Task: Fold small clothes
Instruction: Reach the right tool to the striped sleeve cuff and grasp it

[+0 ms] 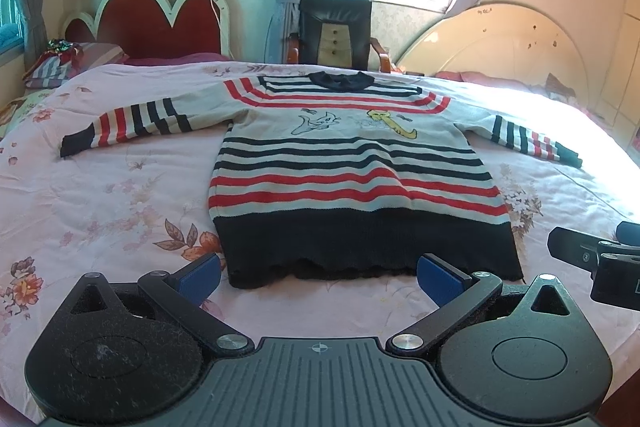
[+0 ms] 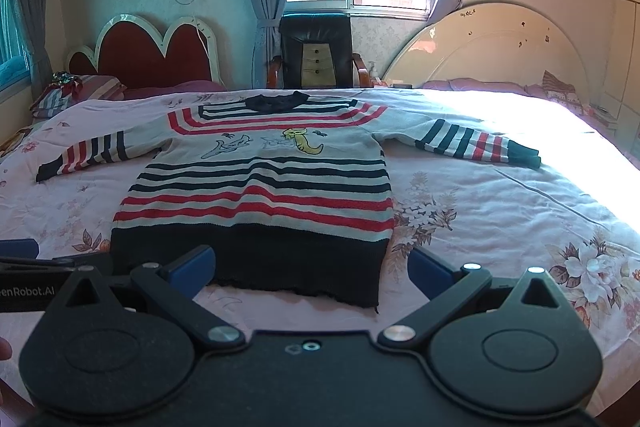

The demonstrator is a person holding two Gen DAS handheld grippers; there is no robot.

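Sweater (image 1: 352, 179), child-size knit, lies flat and face up on the bed (image 1: 100, 195), spread over a pink floral sheet. Collar points toward the far window, dark hem band toward both cameras. Body pale with navy and red stripes; two small cartoon figures across the chest, one bluish, one yellow. Both sleeves stretched out sideways, each banded red and navy with a dark cuff; sleeve on the sunlit side ends in the bright patch of sheet. Left claw (image 1: 318, 277) hangs low just short of the hem, jaws wide apart, blue pads bare, nothing held; hem edge sits between the two fingertips in the left wrist view, contact not discernible. Right claw (image 2: 312, 267) likewise spread wide and empty, near the hem corner on the sunlit side; its left blue pad overlaps the dark band in the right wrist view, touching or hovering I cannot tell. Each claw shows at the edge of the other's camera: right one at the right margin of the left wrist view, left one at the left margin of the right wrist view, bearing partial white lettering. Beyond the bed: black office chair (image 1: 336, 31) under the window, red scalloped headboard (image 1: 160, 19) to one side, cream arched headboard (image 1: 500, 43) to the other, grey-blue curtains tied back.
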